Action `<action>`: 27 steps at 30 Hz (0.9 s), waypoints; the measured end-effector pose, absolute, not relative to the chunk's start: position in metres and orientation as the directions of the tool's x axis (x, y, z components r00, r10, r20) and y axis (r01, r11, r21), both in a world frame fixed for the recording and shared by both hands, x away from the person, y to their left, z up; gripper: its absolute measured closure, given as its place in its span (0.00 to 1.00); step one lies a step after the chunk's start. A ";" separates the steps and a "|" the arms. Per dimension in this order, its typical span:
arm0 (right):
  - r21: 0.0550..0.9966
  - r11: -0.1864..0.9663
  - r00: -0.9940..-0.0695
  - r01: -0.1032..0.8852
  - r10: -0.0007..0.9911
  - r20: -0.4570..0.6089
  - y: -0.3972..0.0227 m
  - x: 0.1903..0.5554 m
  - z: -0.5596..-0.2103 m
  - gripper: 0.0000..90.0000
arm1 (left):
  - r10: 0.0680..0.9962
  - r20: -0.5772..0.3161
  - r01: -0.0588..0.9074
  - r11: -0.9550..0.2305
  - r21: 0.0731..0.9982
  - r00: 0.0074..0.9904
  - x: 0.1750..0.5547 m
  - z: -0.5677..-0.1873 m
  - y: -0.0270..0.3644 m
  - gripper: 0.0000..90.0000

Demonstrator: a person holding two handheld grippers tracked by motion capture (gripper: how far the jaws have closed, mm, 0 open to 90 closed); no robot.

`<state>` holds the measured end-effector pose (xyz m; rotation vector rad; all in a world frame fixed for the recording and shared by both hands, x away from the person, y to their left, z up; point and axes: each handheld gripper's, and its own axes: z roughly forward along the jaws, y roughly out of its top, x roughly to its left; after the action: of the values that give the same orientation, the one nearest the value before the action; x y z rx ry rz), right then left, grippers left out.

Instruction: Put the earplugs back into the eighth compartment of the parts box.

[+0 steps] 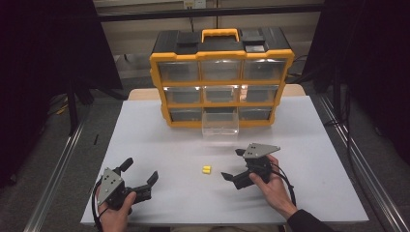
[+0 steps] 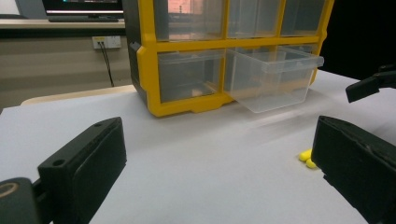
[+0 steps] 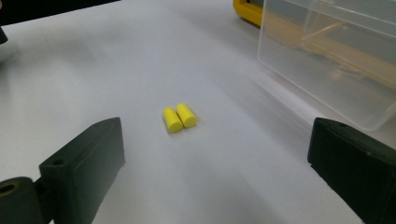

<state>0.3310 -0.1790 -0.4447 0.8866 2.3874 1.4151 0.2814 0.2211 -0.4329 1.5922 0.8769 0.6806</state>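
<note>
On a pale grey tabletop (image 1: 159, 145) in a dim workroom, a person is steering the right black two-jaw gripper (image 1: 234, 165) toward two small yellow foam earplugs (image 1: 206, 169), which are lying side by side and touching near the middle of the table, between both tools and well short of the cabinet. Its jaws are standing wide apart and holding nothing, and in the right gripper view the earplugs (image 3: 179, 117) are sitting ahead of the jaws, left of centre. The left black two-jaw gripper (image 1: 140, 176) is hovering low at the near left, also spread wide and empty, with the earplugs (image 2: 307, 157) peeking out beside its right jaw. Doing this step well probably means lining the open jaws squarely either side of the pair, coming down low to the surface, and closing gently so the soft cylinders are squeezed together rather than rolled away. A clear plastic drawer (image 1: 220, 123) is standing pulled out from the bottom row of the yellow-and-black parts organiser with a yellow carry handle (image 1: 221, 72) at the far edge, seemingly the destination. Dark curtains are hanging on both sides, metal rails are running along the floor, and a wall socket (image 2: 106, 42) is showing behind the table.
</note>
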 end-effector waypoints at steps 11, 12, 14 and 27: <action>0.802 0.425 -0.827 0.420 0.542 0.146 -0.157 0.345 -0.446 0.04 | 0.830 -0.037 0.176 -0.074 0.982 0.556 0.282 -0.433 0.221 0.04; 0.799 0.430 -0.831 0.420 0.537 0.147 -0.155 0.346 -0.445 0.04 | 0.829 -0.041 0.177 -0.071 0.982 0.557 0.282 -0.433 0.221 0.04; 0.792 0.452 -0.845 0.411 0.514 0.146 -0.151 0.348 -0.444 0.04 | 0.829 -0.039 0.178 -0.074 0.981 0.557 0.281 -0.433 0.221 0.04; 0.730 0.576 -0.913 0.368 0.373 0.165 -0.125 0.362 -0.434 0.12 | 0.829 -0.044 0.185 -0.073 0.980 0.558 0.282 -0.433 0.221 0.04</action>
<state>0.3617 -0.1255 -0.4340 0.6543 2.7831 1.2862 0.2817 0.2210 -0.4331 1.5865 0.8813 0.6652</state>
